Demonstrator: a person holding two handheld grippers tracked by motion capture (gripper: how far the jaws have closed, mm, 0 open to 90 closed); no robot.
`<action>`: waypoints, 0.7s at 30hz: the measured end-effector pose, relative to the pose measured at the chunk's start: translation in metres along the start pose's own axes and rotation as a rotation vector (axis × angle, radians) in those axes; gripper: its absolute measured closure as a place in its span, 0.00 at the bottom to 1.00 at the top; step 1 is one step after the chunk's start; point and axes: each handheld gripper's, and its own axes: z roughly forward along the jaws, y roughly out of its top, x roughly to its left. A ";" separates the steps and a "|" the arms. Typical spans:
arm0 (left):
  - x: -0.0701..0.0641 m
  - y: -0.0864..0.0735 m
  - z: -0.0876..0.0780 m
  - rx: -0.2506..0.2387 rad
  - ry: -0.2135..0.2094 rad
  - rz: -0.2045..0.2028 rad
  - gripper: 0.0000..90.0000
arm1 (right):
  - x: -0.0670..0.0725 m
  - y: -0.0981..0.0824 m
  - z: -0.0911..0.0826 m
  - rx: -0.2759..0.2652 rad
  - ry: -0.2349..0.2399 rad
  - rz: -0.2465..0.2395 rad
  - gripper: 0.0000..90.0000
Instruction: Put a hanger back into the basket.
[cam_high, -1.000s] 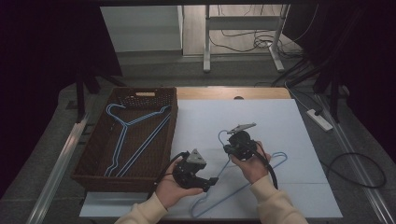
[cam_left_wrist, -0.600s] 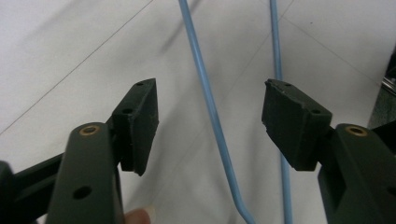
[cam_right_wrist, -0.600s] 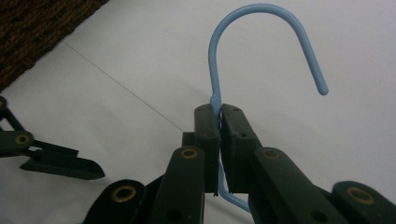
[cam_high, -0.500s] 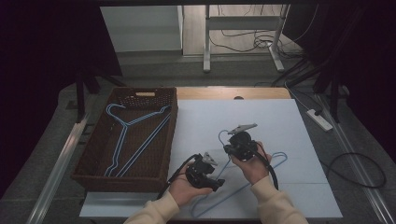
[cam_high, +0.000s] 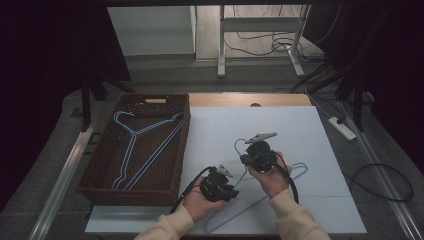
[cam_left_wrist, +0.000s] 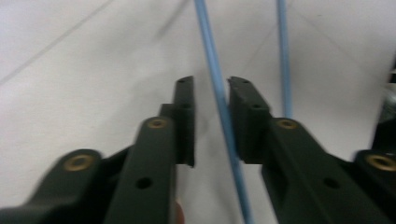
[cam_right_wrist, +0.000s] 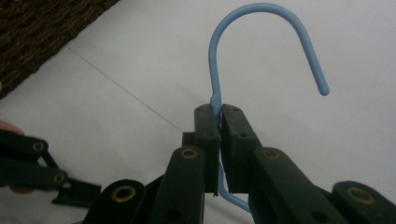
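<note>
Your right gripper: jaws pinching blue hanger neck below hook. Your left gripper: jaws spread, straddling hanger wire on worktop.

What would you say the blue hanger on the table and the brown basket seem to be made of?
The hanger looks like thin metal wire with a smooth, light blue coating: a slim, even rod bent into a neat hook. The basket looks like dark brown woven wicker or rattan, matte, with a plaited texture on its walls; it could be synthetic.

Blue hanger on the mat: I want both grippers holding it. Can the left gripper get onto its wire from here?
Probably yes: the left gripper has its open jaws either side of the blue hanger wire, nothing between.
</note>
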 end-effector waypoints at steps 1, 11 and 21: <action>0.000 0.000 -0.001 0.000 -0.004 0.004 0.87 | 0.000 0.000 0.000 -0.003 0.000 0.002 0.96; 0.001 0.000 -0.007 -0.065 -0.005 -0.045 0.95 | -0.010 -0.004 -0.013 -0.085 0.056 0.027 0.74; -0.001 -0.001 -0.016 -0.135 -0.009 -0.057 0.95 | -0.033 -0.033 -0.047 -0.250 0.124 0.053 0.51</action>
